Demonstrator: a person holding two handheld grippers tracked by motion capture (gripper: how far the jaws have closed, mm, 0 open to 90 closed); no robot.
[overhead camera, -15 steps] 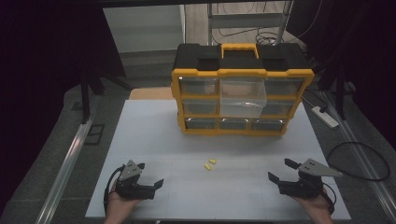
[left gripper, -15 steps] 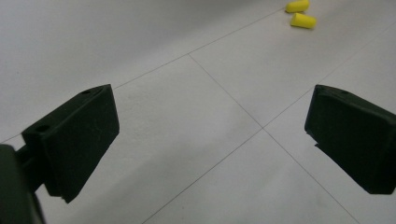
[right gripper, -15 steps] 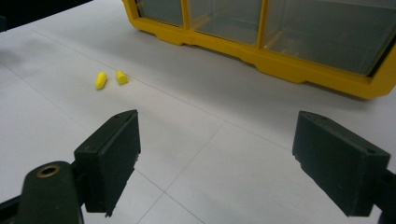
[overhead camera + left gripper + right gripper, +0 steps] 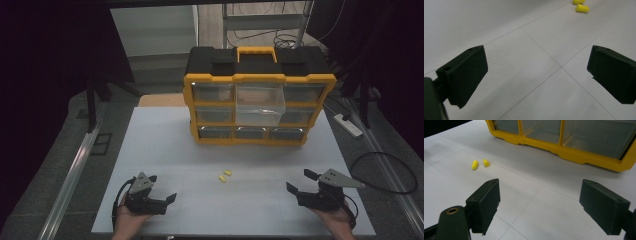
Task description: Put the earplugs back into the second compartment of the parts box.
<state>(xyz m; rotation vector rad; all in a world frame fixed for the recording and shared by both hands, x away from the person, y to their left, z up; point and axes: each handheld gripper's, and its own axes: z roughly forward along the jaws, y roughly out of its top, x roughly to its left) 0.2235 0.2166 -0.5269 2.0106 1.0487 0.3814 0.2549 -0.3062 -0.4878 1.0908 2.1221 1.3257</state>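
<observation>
Two small yellow earplugs point(image 4: 225, 176) lie side by side on the white table point(image 4: 165, 145), between the two grippers and a little farther out. My left gripper point(image 4: 162, 187) rests at the front left, open and empty; in its own view the jaws point(image 4: 536, 75) stand wide over bare table with the earplugs point(image 4: 582, 8) at the top right. My right gripper point(image 4: 298, 180) sits at the front right, open and empty; its view point(image 4: 541, 205) shows the earplugs point(image 4: 475, 165) ahead to the left. A yellow and black drawer organizer point(image 4: 260, 100) stands at the back, its clear middle drawer point(image 4: 260, 107) pulled out.
The organizer's yellow base point(image 4: 574, 152) runs across the top of the right gripper view. A white power strip point(image 4: 348, 125) and a looped black cable point(image 4: 385, 172) lie off the table's right edge. A metal rail point(image 4: 75, 170) runs along the left.
</observation>
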